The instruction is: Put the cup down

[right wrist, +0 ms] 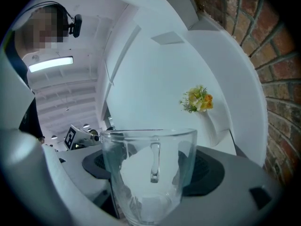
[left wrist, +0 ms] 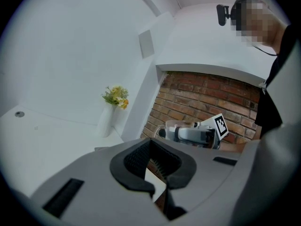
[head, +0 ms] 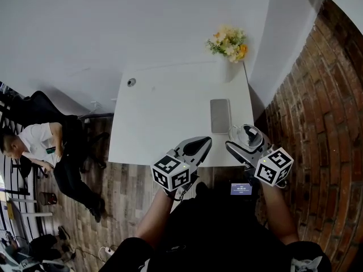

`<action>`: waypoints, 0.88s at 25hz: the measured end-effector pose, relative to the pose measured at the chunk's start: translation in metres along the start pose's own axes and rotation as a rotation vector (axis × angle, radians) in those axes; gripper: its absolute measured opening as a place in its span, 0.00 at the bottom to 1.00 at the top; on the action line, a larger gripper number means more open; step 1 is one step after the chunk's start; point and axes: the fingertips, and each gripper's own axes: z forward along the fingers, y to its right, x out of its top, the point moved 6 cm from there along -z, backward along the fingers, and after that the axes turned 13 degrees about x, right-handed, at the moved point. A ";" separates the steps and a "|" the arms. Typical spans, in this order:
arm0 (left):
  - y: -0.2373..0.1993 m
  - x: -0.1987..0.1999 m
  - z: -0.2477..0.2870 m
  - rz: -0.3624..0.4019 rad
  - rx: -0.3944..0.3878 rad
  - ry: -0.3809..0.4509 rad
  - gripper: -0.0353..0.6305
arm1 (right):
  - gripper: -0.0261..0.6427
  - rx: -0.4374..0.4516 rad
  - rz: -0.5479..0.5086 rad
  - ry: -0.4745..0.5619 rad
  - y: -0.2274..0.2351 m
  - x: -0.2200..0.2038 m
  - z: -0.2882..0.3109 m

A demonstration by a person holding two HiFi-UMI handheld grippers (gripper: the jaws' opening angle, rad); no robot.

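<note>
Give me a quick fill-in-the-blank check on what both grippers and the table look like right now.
1. The right gripper is shut on a clear glass ____.
2. The left gripper holds ____.
3. The flowers stand at the table's far ____ corner.
4. The wall on the person's right is made of ____.
Missing words: cup; nothing; right; brick.
</note>
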 end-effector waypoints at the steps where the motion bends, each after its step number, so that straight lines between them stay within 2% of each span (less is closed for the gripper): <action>1: -0.001 0.001 0.001 -0.002 0.000 -0.002 0.06 | 0.66 0.001 -0.001 -0.009 0.004 0.000 0.003; 9: -0.013 -0.003 0.008 -0.045 0.028 -0.026 0.06 | 0.66 0.006 -0.040 -0.098 0.052 -0.018 0.038; 16: -0.032 -0.016 0.017 -0.069 0.077 -0.067 0.06 | 0.66 0.000 -0.090 -0.187 0.109 -0.062 0.083; 22: -0.051 -0.027 0.035 -0.098 0.111 -0.090 0.06 | 0.66 -0.015 -0.107 -0.212 0.146 -0.090 0.113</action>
